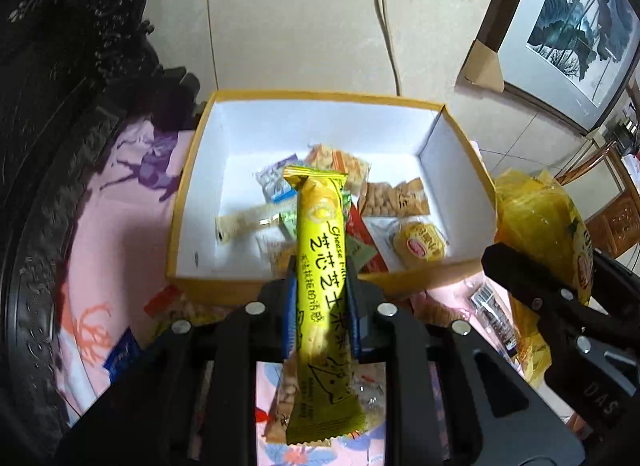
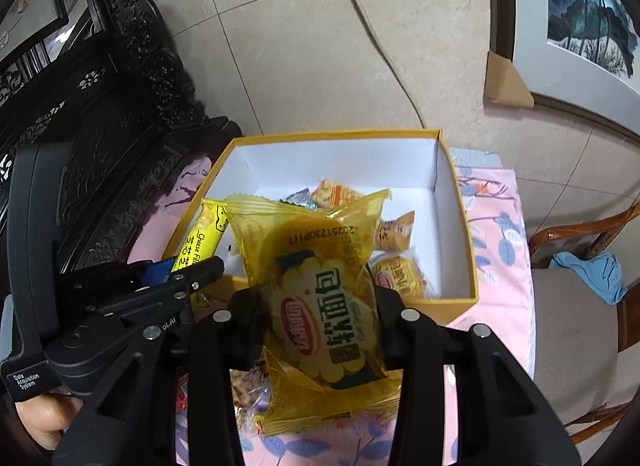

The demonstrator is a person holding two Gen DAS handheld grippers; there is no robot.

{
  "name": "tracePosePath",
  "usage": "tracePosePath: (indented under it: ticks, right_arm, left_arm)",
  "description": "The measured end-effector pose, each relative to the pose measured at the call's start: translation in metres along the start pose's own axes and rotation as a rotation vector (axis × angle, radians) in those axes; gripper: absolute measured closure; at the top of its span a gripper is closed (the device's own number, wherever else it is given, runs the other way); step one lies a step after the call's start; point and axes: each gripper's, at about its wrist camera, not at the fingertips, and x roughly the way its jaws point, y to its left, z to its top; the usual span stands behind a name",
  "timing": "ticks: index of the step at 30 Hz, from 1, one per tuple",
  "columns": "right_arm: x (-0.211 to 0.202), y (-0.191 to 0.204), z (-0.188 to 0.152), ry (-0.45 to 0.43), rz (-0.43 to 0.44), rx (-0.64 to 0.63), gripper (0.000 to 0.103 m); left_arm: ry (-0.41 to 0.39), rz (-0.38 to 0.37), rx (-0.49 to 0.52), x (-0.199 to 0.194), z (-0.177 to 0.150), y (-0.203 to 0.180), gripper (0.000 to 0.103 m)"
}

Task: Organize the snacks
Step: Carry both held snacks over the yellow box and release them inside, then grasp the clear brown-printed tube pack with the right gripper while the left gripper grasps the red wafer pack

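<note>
Left tool (image 1: 320, 286) pinches a long, glossy yellow corn stick (image 1: 322, 290); right tool (image 2: 320, 302) clamps a crinkly yellow cake packet (image 2: 320, 302). Both hang above the white-lined cardboard box (image 1: 192, 169), hiding its snacks.

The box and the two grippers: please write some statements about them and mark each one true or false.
1. The left gripper is shut on a long yellow snack stick. True.
2. The right gripper is open and holds nothing. False: it is shut on a yellow cake packet.
3. The yellow box already has several snacks inside. True.
4. The box has a lid on it. False: it is open at the top, and its white inside shows.
5. The box stands on a bare wooden surface. False: it stands on a pink floral cloth.
</note>
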Motion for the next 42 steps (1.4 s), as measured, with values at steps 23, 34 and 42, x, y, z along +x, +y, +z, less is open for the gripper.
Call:
tracePosePath:
  ticks: [23, 34, 42]
  right_arm:
    - [0.011, -0.109, -0.033, 0.185, -0.053, -0.120, 0.001]
    - [0.076, -0.147, -0.136, 0.383, -0.216, -0.043, 0.049]
    - [0.059, -0.068, -0.176, 0.398, -0.043, 0.000, 0.058]
  left_arm:
    - [0.044, 0.083, -0.070, 0.011, -0.011, 0.043, 0.002]
    - [0.165, 0.087, -0.211, 0.016, -0.087, 0.080, 0.002]
    - [0.173, 0.123, -0.192, -0.012, -0.134, 0.114, 0.002]
